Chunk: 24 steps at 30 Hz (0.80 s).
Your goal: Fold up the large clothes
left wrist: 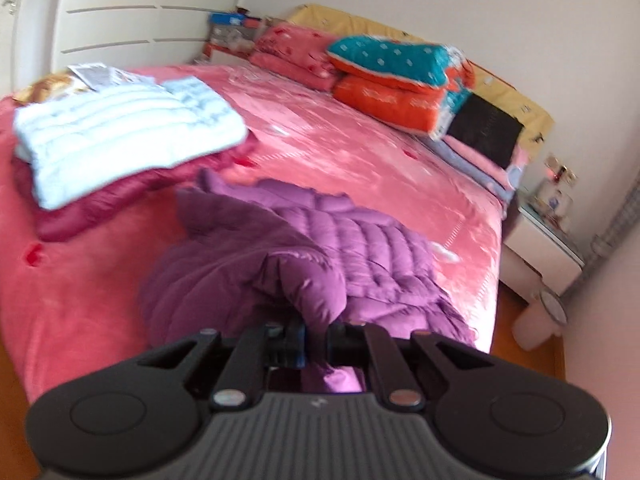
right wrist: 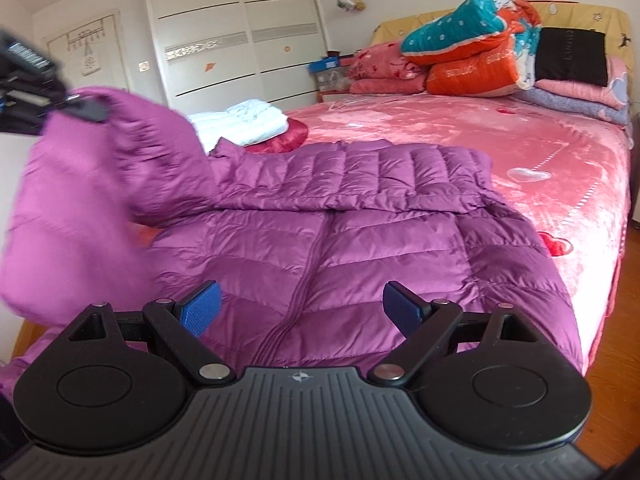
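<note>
A purple quilted down jacket lies on the pink bed, front up, zipper towards me. My left gripper is shut on a fold of the purple jacket and holds that part lifted off the bed. The same gripper shows in the right wrist view at the upper left, pinching the raised, blurred side of the jacket. My right gripper is open and empty, just above the jacket's lower front near the zipper.
A folded white jacket lies on a folded dark red one at the bed's far left. Stacked teal and orange quilts and pink pillows sit at the headboard. A white nightstand stands right of the bed, a white wardrobe behind it.
</note>
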Motion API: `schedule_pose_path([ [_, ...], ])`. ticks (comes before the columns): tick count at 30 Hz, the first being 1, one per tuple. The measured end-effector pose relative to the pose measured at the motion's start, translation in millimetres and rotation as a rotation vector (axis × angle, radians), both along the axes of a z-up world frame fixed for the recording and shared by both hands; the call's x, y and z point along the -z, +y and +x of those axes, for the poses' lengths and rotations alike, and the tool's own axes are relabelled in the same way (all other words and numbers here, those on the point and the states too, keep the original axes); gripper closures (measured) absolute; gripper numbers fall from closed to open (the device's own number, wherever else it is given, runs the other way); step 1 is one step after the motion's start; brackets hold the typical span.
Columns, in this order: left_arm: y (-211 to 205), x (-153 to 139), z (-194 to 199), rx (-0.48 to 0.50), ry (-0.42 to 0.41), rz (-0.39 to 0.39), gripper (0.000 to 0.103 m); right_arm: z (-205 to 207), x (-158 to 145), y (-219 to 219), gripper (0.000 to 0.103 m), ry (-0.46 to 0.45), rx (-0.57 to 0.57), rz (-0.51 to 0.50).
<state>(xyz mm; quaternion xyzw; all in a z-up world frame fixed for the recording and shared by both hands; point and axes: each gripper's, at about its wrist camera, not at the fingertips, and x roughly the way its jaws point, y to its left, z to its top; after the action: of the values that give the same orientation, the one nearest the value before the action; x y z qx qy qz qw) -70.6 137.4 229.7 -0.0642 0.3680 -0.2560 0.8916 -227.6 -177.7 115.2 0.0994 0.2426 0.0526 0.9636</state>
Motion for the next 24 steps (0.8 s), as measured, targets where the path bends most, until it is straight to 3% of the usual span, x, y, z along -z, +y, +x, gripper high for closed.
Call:
schedule_pose_path([
  [10, -80, 47, 18, 0.01, 0.016, 0.052, 0.097, -5, 2, -23, 0.0, 0.029, 0.048, 0.071],
  [18, -110, 71, 37, -0.002, 0.016, 0.068, 0.094, -8, 3, -27, 0.0, 0.027, 0.003, 0.121],
  [24, -116, 86, 43, 0.004, 0.015, 0.071, 0.076, 2, 9, -30, 0.0, 0.079, -0.021, 0.176],
])
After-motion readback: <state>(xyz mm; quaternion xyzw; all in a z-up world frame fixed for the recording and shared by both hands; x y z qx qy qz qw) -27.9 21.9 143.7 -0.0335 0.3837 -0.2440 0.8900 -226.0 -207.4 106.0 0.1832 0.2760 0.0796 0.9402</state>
